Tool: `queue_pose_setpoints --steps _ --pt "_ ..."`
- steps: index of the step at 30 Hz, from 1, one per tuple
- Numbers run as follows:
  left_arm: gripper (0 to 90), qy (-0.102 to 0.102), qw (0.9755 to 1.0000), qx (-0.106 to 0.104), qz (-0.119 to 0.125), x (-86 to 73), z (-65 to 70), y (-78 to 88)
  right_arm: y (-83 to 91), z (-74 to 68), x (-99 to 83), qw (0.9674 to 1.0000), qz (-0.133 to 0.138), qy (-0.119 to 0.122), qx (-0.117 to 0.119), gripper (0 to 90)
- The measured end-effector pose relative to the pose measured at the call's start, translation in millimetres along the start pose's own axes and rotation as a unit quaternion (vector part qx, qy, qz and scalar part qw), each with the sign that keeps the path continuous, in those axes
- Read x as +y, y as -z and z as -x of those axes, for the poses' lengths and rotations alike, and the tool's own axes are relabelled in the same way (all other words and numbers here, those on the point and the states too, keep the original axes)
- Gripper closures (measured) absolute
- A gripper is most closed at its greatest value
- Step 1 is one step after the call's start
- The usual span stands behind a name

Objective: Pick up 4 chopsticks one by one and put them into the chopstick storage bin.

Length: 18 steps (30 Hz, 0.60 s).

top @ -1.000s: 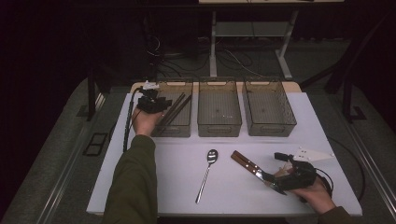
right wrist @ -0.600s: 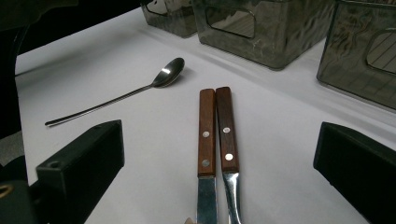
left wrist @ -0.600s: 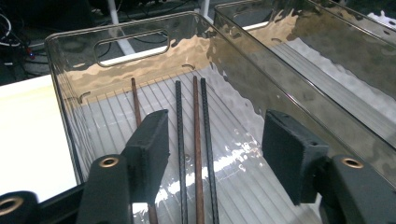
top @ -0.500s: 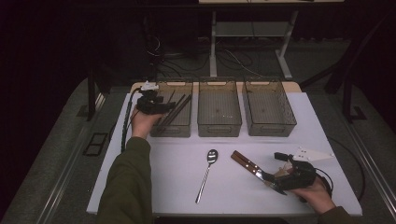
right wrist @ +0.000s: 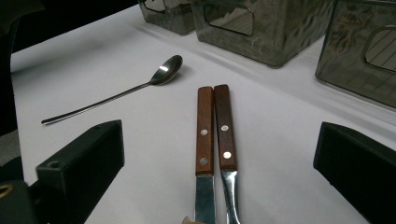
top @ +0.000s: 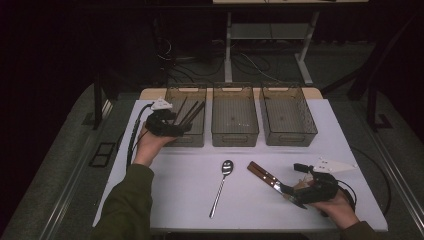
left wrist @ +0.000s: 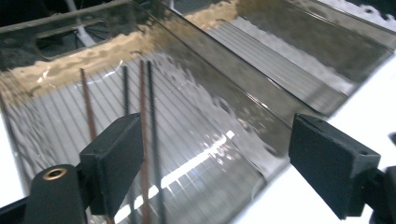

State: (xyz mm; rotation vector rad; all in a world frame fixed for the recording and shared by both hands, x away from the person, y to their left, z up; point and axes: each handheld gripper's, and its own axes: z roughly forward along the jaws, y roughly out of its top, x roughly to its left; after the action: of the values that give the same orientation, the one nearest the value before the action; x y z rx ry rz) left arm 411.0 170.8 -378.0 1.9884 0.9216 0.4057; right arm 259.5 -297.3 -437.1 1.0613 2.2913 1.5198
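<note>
Chopsticks (left wrist: 144,116), thin dark and reddish-brown rods, parallel in smoky bin (left wrist: 261,112)

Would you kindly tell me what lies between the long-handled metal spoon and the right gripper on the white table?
Two wooden-handled knives lie side by side between the metal spoon and the right gripper, plain in the high view.

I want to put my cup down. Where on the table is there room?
Bare patches: left of the spoon, beside the sleeve, and between the right bin and the right tongs. It is crowded around the two wooden-handled knives and at the left bin, where the left tongs sit.
</note>
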Motion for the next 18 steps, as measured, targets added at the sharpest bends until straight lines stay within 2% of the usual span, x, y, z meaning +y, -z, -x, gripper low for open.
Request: queue_pose_setpoints --steps 8,11,14,18 --pt "13.4 -0.007 0.9998 -0.018 0.009 -26.1 27.9 9.6 -0.2 -0.5 0.3 1.0000 0.000 0.000 0.000 1.8" --pt "13.2 -0.008 0.9993 -0.029 0.022 -33.0 36.8 15.7 0.6 -0.8 0.2 1.0000 -0.001 -0.001 0.000 1.8" --pt "13.1 -0.014 0.9992 -0.025 0.027 -39.3 43.8 20.9 1.3 -1.1 0.2 1.0000 0.002 0.000 0.001 1.8" --pt "13.2 -0.014 0.9990 -0.032 0.030 -51.1 52.1 26.6 0.8 -2.3 0.5 1.0000 0.001 0.002 0.003 1.8"
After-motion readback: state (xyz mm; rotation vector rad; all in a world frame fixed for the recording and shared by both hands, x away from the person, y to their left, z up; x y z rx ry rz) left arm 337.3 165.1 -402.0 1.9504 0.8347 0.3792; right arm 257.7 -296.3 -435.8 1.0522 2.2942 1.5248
